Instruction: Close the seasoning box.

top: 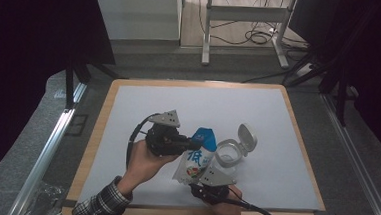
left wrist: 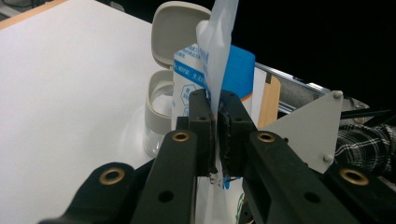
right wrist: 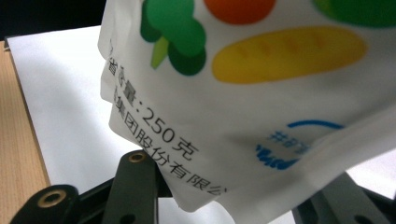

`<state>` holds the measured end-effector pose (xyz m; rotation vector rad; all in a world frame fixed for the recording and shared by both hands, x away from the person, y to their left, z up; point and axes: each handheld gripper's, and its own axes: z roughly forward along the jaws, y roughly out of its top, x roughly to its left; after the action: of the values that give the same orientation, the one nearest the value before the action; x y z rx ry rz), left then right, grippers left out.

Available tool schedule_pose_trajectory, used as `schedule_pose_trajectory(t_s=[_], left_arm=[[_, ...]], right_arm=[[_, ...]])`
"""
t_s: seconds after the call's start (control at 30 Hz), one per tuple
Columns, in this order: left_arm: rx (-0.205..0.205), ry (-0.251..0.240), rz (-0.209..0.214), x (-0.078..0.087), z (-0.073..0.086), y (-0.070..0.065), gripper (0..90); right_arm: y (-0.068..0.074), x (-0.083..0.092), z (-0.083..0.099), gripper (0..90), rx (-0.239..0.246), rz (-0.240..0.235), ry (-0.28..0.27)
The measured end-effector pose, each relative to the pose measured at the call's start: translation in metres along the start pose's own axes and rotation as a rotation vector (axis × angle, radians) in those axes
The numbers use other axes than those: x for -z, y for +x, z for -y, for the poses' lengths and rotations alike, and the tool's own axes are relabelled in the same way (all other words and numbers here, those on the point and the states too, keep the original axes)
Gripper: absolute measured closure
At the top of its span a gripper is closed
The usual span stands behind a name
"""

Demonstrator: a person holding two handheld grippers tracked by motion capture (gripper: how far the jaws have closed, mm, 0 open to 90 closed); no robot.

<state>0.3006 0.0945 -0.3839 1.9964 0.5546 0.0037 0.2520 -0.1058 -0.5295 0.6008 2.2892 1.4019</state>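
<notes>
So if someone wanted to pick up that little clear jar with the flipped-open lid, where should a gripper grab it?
Best around the jar's round body, below the grey collar, coming in level from its far right side. The pouch and both grippers crowd its near and left sides, and the open lid stands over the back rim, so a grip from above looks awkward.

A lab or test room: a white-topped table [top: 258, 111] with a wooden rim stands inside metal rails [top: 51, 144]; black curtains [top: 28, 32] flank it; cables [top: 255, 36] trail beneath a desk frame [top: 244, 13] behind.
</notes>
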Motion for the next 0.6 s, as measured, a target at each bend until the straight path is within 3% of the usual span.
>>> schedule_pose_trajectory(t_s=[0.07,0.4,0.57,0.6], left_arm=[[0.003,-0.003,0.002,-0.0001,0.001,0.0006,84.5],[0.011,-0.021,-0.013,-0.0011,0.0073,0.0032,80.8],[0.004,-0.014,-0.037,-0.0041,0.0051,0.0014,87.1],[-0.005,-0.003,-0.055,-0.006,0.0029,0.0005,88.0]], right_arm=[[0.0003,0.0004,0.0,57.3,0.0,0.018,-0.005],[-0.0026,0.0017,0.0004,57.7,-0.027,0.018,-0.008],[-0.0033,0.0017,0.0004,57.9,-0.038,-0.004,-0.005],[-0.0052,0.0023,0.0001,57.9,-0.061,-0.037,0.005]])
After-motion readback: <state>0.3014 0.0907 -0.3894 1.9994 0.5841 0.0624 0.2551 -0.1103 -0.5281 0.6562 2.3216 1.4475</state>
